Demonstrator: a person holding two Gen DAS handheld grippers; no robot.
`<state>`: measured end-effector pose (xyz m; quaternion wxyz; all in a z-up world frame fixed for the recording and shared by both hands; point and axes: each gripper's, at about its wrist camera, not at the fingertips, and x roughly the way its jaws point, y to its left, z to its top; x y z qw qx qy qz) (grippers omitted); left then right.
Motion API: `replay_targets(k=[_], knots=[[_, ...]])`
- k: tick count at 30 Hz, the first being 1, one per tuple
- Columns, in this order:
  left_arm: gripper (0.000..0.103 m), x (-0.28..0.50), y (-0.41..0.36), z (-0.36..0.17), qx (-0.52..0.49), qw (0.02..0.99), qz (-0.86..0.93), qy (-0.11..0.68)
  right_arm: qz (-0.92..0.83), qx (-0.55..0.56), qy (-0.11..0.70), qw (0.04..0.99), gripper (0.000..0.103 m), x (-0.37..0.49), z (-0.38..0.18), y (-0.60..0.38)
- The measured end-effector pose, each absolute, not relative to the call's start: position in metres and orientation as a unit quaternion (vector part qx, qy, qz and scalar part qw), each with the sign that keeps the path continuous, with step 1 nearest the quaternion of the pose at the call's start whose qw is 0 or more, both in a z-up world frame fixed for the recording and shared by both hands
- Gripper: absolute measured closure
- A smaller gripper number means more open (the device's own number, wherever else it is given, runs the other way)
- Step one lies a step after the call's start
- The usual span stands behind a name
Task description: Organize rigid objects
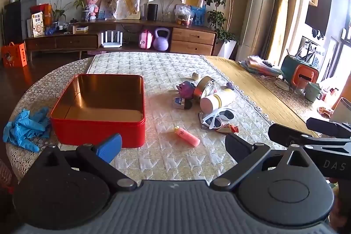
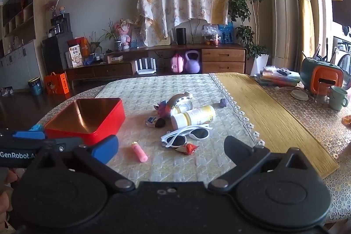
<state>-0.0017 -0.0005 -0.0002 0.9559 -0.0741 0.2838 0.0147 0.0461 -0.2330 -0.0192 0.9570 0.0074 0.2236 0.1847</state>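
While nothing has yet gone into it, the red tin (image 1: 98,111) sits open-topped and empty on the left of the worktop (image 1: 166,159), its mouth turned up, presumably so the loose things can be dropped straight in. It rests on the quilted cover, with blue gloves (image 1: 26,128) heaped just beside its left wall.

To the right of the tin the objects to be organized lie in a loose cluster, well apart from it. A white and yellow bottle (image 2: 193,116) lies on its side, touching a round metal can (image 2: 181,103), also tipped over, with a purple figure (image 2: 163,109) against the can. White sunglasses (image 2: 186,135) lie lens-up just in front of the bottle, and a small dark-capped jar (image 2: 154,121) lies near its left end. A pink tube (image 2: 139,151) lies alone nearer the grippers, between the tin and the sunglasses, and looks the easiest first pick. A red snack wrapper (image 2: 186,148) touches the sunglasses' near edge, and a small purple piece (image 2: 223,102) sits by the cover's lace edge.

Both tools hover low over the near edge of the worktop. The left gripper (image 1: 173,146) has its jaws spread wide with nothing between them; the right gripper (image 2: 171,149) is likewise spread and empty, aimed toward the tube and sunglasses.
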Motion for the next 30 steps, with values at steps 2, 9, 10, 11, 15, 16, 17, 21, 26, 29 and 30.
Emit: replay_targets(k=[2, 9, 10, 11, 15, 16, 17, 21, 26, 29, 30], knots=[[0.002, -0.0018, -0.0013, -0.0011, -0.075, 0.956, 0.015, 0.285, 0.186, 0.007, 0.221, 0.957, 0.000, 0.0454, -0.0204, -0.2337], [0.002, -0.0037, 0.0002, 0.0027, -0.072, 0.956, 0.015, 0.283, 0.186, 0.007, 0.220, 0.958, 0.000, 0.0444, -0.0202, -0.2348], [0.002, -0.0043, 0.0005, 0.0029, -0.072, 0.956, 0.015, 0.283, 0.186, 0.007, 0.219, 0.958, 0.000, 0.0438, -0.0202, -0.2345], [0.002, -0.0046, 0.0006, 0.0032, -0.072, 0.956, 0.015, 0.283, 0.186, 0.008, 0.219, 0.958, 0.000, 0.0437, -0.0195, -0.2349], [0.002, -0.0044, 0.0002, 0.0033, -0.071, 0.956, 0.015, 0.283, 0.186, 0.008, 0.219, 0.958, 0.000, 0.0431, -0.0191, -0.2349], [0.002, -0.0044, -0.0002, 0.0033, -0.071, 0.956, 0.015, 0.283, 0.186, 0.008, 0.218, 0.958, 0.000, 0.0434, -0.0197, -0.2349], [0.002, -0.0044, -0.0005, 0.0033, -0.071, 0.956, 0.015, 0.283, 0.186, 0.008, 0.218, 0.958, 0.000, 0.0428, -0.0194, -0.2347], [0.002, -0.0046, -0.0010, 0.0036, -0.070, 0.956, 0.016, 0.283, 0.186, 0.009, 0.219, 0.958, 0.000, 0.0429, -0.0192, -0.2352], [0.002, -0.0057, -0.0017, 0.0047, -0.071, 0.956, 0.016, 0.284, 0.186, 0.009, 0.219, 0.958, 0.001, 0.0432, -0.0199, -0.2353], [0.002, -0.0058, -0.0018, 0.0051, -0.070, 0.956, 0.016, 0.284, 0.186, 0.009, 0.219, 0.958, 0.000, 0.0444, -0.0207, -0.2354], [0.002, -0.0065, -0.0019, 0.0054, -0.070, 0.956, 0.017, 0.285, 0.186, 0.009, 0.220, 0.958, 0.000, 0.0440, -0.0207, -0.2355]])
